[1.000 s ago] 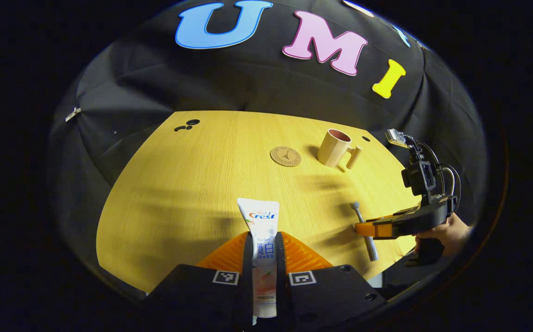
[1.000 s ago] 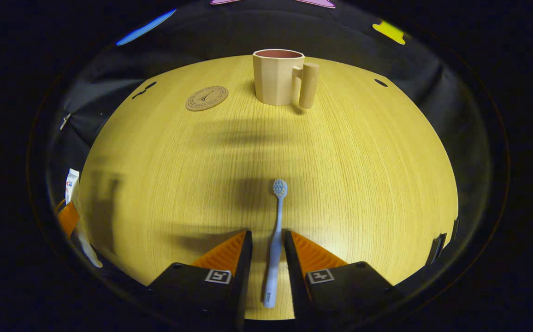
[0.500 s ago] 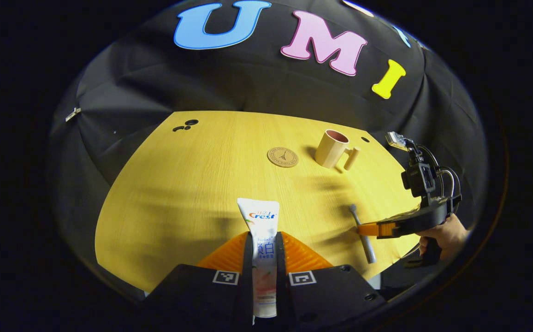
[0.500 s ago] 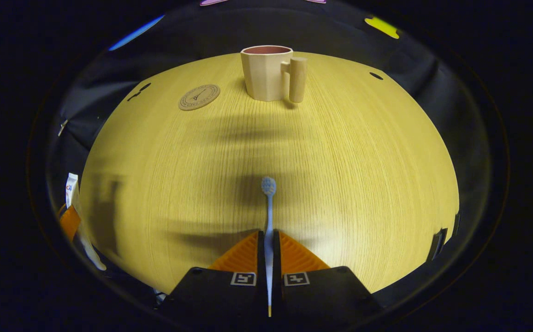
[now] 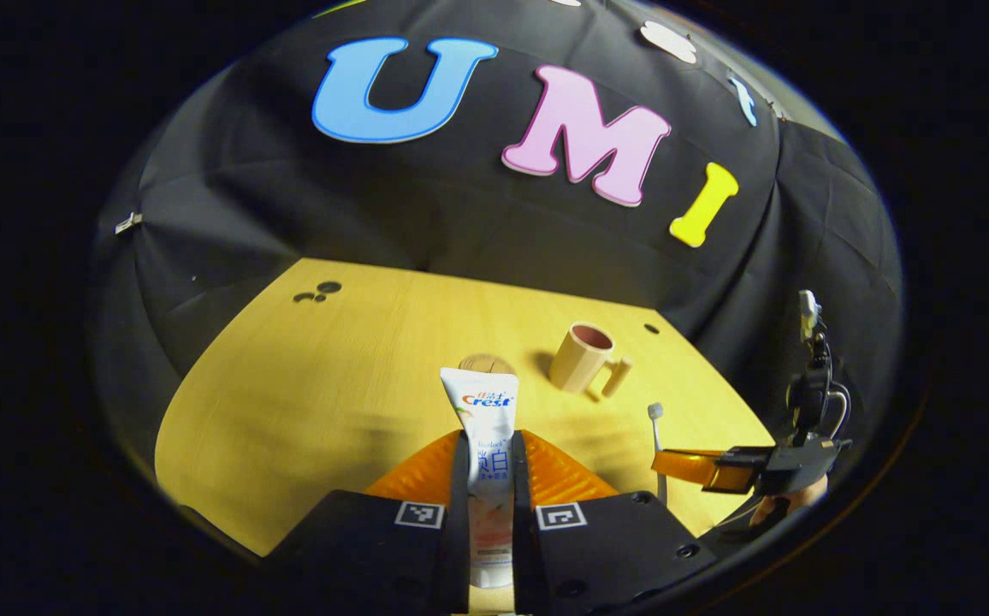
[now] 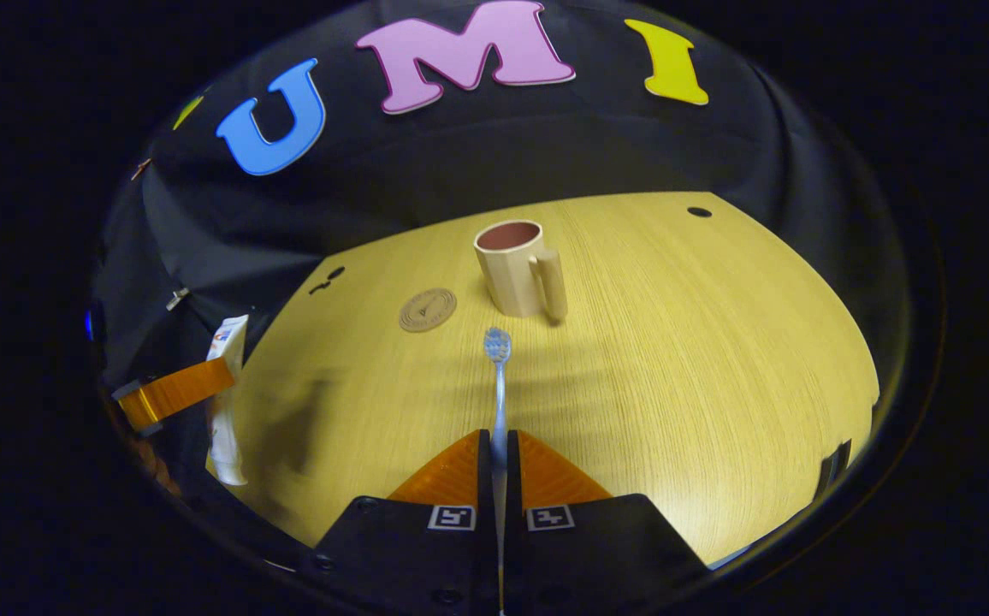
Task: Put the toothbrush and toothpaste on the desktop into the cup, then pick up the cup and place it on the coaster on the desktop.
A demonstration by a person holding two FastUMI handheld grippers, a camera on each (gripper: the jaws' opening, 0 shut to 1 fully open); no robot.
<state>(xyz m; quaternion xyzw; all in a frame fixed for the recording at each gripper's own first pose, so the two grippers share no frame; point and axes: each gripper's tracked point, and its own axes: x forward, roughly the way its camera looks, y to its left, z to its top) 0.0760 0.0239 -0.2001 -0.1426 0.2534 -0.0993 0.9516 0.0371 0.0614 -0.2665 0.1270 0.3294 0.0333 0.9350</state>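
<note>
My left gripper (image 5: 488, 438) is shut on a white toothpaste tube (image 5: 482, 402), held up off the yellow wooden desktop (image 5: 315, 376). My right gripper (image 6: 499, 438) is shut on a light blue toothbrush (image 6: 498, 368) whose bristle head points forward, lifted above the desktop (image 6: 674, 342). A beige cup (image 6: 516, 269) with a side handle stands upright at the far side, its mouth open and dark pink inside. A round cork coaster (image 6: 427, 309) lies flat just left of the cup. In the left gripper view the cup (image 5: 581, 357) is ahead to the right, and the coaster (image 5: 488, 364) peeks over the tube.
In the left gripper view the right gripper (image 5: 687, 466) holds the toothbrush (image 5: 655, 428) upright at the right, a hand below it. In the right gripper view the left gripper (image 6: 174, 392) with the tube (image 6: 225, 385) is at the left edge. Small dark holes (image 5: 315, 293) mark the desktop's far corners.
Both grippers have risen from the desktop, lifting the toothpaste and the toothbrush. The right gripper shut on the toothbrush a second ago; both views now tilt up toward the wall.
</note>
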